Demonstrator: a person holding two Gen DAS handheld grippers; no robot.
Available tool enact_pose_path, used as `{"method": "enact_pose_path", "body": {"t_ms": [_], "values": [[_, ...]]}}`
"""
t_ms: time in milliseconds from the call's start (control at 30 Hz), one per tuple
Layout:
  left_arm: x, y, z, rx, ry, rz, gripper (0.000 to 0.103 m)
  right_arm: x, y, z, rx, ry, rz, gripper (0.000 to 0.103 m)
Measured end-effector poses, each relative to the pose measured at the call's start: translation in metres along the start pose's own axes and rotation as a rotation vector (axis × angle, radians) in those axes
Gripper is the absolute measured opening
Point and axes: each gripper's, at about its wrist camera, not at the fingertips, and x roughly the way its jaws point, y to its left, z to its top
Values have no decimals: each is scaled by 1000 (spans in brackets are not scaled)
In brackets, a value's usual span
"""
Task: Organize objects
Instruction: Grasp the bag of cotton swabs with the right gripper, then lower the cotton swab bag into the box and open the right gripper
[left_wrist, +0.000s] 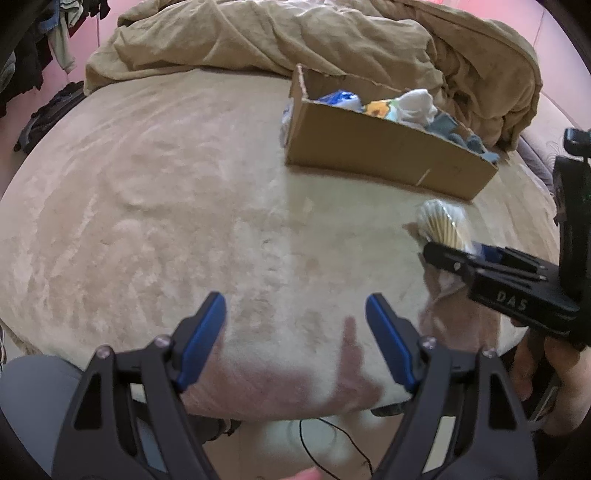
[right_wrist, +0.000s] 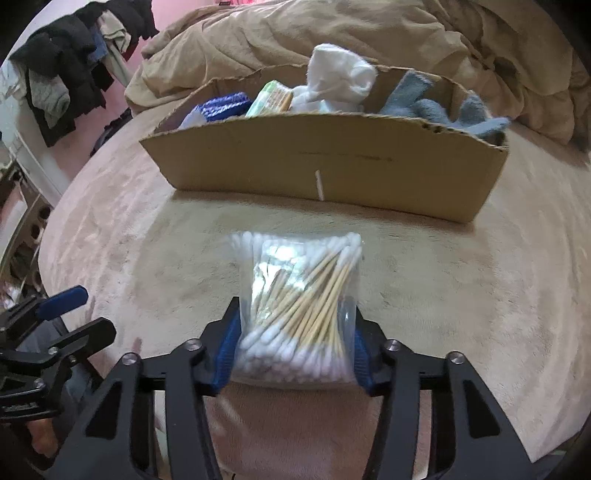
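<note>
My right gripper (right_wrist: 295, 332) is shut on a clear bag of cotton swabs (right_wrist: 299, 306) and holds it just above the beige bed cover, short of the cardboard box (right_wrist: 317, 162). The bag also shows in the left wrist view (left_wrist: 441, 223), in front of the box (left_wrist: 384, 155), with the right gripper (left_wrist: 443, 254) at the far right. The box holds white socks (right_wrist: 336, 85), blue socks (right_wrist: 439, 107), a blue item (right_wrist: 221, 105) and a green packet (right_wrist: 269, 98). My left gripper (left_wrist: 295, 310) is open and empty over the bed's near edge; it also shows in the right wrist view (right_wrist: 81, 314).
A rumpled tan duvet (left_wrist: 295, 33) lies behind the box. Dark clothes (right_wrist: 70, 74) hang at the left by the pink wall. A black bag (left_wrist: 48, 114) sits on the floor left of the bed. A black cable (left_wrist: 332, 443) runs below the bed edge.
</note>
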Motion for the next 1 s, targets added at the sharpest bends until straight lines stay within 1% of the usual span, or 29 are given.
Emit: {"method": "enact_pose_path", "body": {"t_ms": [167, 400, 500, 567, 667, 733, 833, 933, 1000], "values": [[-14, -10, 0, 10, -21, -3, 80, -21, -4, -2, 4, -21, 13, 51], [-42, -24, 13, 25, -67, -34, 80, -64, -9, 6, 1, -90, 12, 51], [-51, -33, 30, 54, -94, -40, 80, -78, -10, 16, 9, -118, 6, 51], [-59, -38, 43, 69, -129, -55, 80, -88, -15, 23, 13, -128, 3, 51], [-67, -42, 66, 77, -166, -80, 80, -94, -21, 35, 11, -123, 9, 51], [-71, -43, 80, 77, -187, -101, 80, -95, -27, 46, 26, -124, 7, 51], [-72, -44, 97, 84, -211, -113, 80, -93, -36, 57, 49, -122, -3, 51], [-67, -42, 112, 92, -224, -118, 80, -87, -44, 68, 54, -118, -30, 51], [-58, -37, 120, 72, -221, -122, 80, -82, -48, 77, 61, -120, -45, 51]]}}
